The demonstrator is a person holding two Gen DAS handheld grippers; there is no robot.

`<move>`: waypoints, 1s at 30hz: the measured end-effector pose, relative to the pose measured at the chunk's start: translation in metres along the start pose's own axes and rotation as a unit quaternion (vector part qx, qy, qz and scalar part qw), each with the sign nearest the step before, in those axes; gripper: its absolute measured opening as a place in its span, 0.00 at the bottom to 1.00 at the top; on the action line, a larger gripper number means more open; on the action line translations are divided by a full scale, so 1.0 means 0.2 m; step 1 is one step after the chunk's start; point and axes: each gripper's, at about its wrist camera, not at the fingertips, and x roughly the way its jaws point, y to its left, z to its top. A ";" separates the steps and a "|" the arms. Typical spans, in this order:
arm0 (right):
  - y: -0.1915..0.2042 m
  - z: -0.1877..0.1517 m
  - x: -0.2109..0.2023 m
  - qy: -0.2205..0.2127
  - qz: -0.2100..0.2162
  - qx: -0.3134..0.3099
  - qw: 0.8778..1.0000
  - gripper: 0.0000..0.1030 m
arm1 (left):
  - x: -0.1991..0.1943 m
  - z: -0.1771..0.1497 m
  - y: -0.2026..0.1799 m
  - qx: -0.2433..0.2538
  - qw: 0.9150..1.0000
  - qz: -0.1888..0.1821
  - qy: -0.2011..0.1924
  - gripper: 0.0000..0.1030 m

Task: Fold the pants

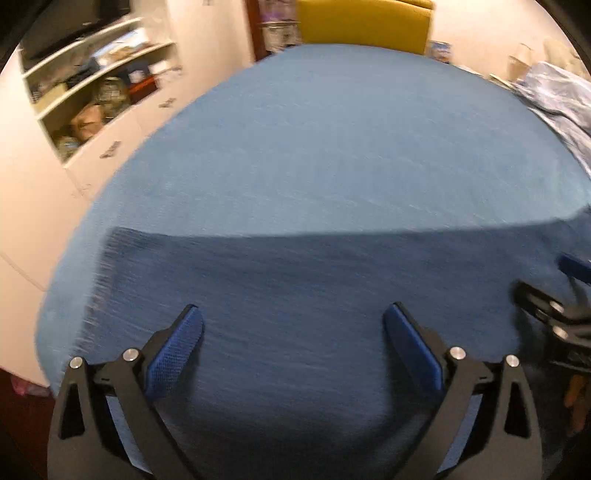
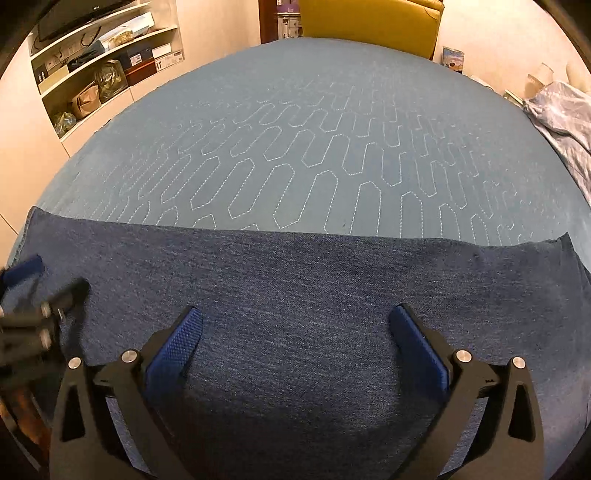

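Observation:
Dark blue denim pants [image 1: 295, 295] lie flat across the near part of a bed with a light blue quilted cover [image 1: 332, 147]. They also show in the right wrist view [image 2: 295, 288], with a straight far edge. My left gripper [image 1: 293, 317] is open above the pants, holding nothing. My right gripper [image 2: 295, 321] is open above the pants, holding nothing. The right gripper shows at the right edge of the left wrist view [image 1: 565, 306]. The left gripper shows blurred at the left edge of the right wrist view [image 2: 33, 302].
The quilted cover [image 2: 295, 147] stretches far ahead. White shelves with bags and boxes [image 2: 103, 74] stand at the left. A yellow chair [image 2: 369, 22] stands beyond the bed. A pale crumpled cloth [image 2: 557, 118] lies at the right edge.

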 end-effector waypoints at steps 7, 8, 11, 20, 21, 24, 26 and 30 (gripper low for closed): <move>0.00 -0.01 0.01 0.001 0.001 0.000 1.000 0.96 | 0.04 0.09 0.44 -0.058 0.985 0.159 -0.004 0.90; 0.00 -0.01 0.01 0.001 0.001 0.001 1.000 0.96 | -0.02 0.09 0.54 -0.090 0.981 0.171 -0.015 0.84; 0.00 0.00 0.01 0.003 0.002 0.000 1.000 0.96 | -0.25 -0.02 0.77 -0.203 0.970 0.117 -0.058 0.74; 0.05 0.11 -0.01 -0.002 0.034 -0.015 0.999 0.75 | -0.28 -0.52 0.98 -0.398 0.897 -0.182 -0.062 0.43; 0.05 0.14 0.01 -0.001 0.025 -0.017 1.000 0.73 | -0.26 -0.56 0.96 -0.407 0.889 -0.201 -0.062 0.43; 0.05 0.19 0.05 0.002 0.018 -0.019 1.000 0.68 | -0.18 -0.59 0.97 -0.430 0.871 -0.231 -0.057 0.42; 0.06 0.21 0.08 0.000 0.010 -0.030 1.000 0.67 | -0.14 -0.62 1.00 -0.447 0.857 -0.248 -0.062 0.40; 0.08 0.21 0.09 -0.008 0.001 -0.038 0.999 0.67 | -0.08 -0.66 1.05 -0.469 0.832 -0.286 -0.071 0.34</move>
